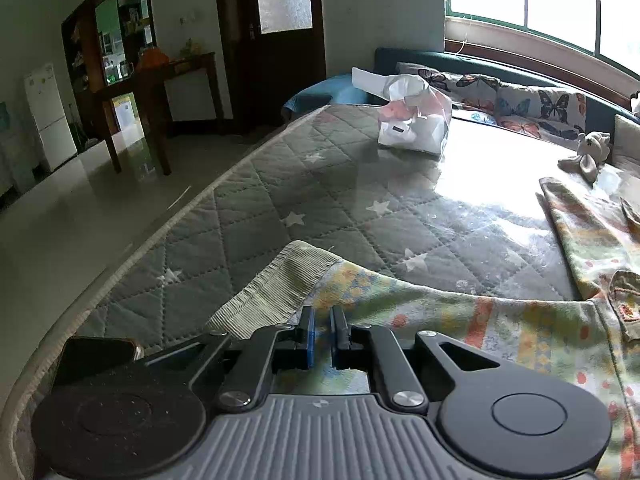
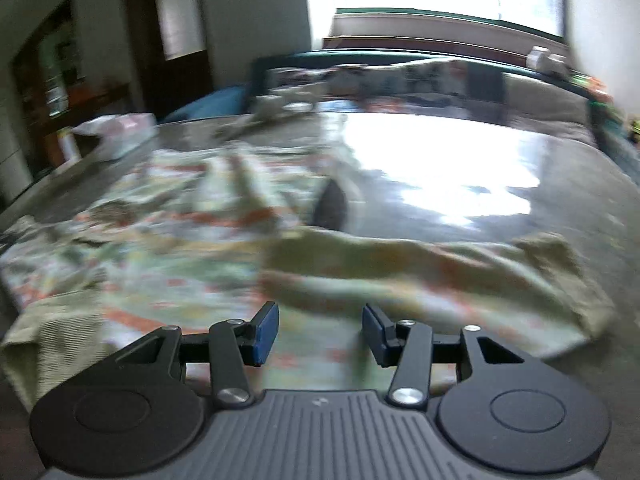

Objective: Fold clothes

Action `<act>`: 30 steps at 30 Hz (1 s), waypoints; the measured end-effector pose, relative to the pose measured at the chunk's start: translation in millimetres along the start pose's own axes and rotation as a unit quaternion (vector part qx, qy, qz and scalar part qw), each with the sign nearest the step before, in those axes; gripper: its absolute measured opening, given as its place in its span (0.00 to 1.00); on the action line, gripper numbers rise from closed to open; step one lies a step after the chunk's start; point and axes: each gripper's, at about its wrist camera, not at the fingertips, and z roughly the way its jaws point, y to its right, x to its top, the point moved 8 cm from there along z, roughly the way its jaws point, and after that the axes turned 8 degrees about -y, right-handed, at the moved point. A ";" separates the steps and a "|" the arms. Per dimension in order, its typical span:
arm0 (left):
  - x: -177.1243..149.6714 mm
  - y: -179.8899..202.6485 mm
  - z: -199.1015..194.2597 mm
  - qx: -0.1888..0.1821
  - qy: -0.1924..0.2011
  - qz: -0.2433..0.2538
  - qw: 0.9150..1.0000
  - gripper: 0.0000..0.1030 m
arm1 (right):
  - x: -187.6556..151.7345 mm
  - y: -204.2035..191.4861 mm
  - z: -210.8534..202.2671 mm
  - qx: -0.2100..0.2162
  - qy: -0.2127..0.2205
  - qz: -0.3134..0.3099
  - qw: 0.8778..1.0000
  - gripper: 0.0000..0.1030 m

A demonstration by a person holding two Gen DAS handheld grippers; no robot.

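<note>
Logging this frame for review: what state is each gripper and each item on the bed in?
Left gripper: shut on the patterned pastel garment.
Right gripper: open, nothing between its pads.
Patterned pastel garment: spread out, not folded; ribbed cuff lying flat.
White plastic bag: crumpled, standing on the grey quilted star-print mattress.

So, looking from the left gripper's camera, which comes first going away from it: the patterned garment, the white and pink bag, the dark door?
1. Patterned garment: right at the left gripper, its ribbed cuff just ahead.
2. White and pink bag: farther up the quilted bed, slightly right.
3. Dark door: across the room, beyond the bed.
</note>
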 end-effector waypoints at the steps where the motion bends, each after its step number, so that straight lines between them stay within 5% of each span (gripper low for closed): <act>1: 0.4 1.9 -1.6 -0.003 -0.001 0.001 1.000 0.09 | -0.1 10.9 -1.1 -0.010 0.001 0.009 1.000 0.46; 9: 9.0 68.2 -40.4 -0.076 0.026 0.068 0.994 0.09 | 16.2 88.0 -0.8 -0.091 0.018 0.057 0.994 0.46; 15: 3.4 152.4 -68.8 -0.167 0.021 0.138 0.976 0.09 | 36.3 131.8 10.1 -0.130 0.034 0.088 0.987 0.45; 23: -29.0 276.7 -105.9 -0.294 -0.007 0.243 0.924 0.09 | 41.3 157.6 28.8 -0.130 0.023 0.110 0.985 0.41; 28: -56.7 341.9 -122.6 -0.342 -0.024 0.314 0.885 0.09 | 39.9 158.4 27.3 -0.134 0.023 0.116 0.984 0.10; 30: -68.1 360.3 -126.5 -0.354 -0.030 0.335 0.873 0.09 | 38.8 160.2 25.8 -0.139 0.023 0.119 0.983 0.09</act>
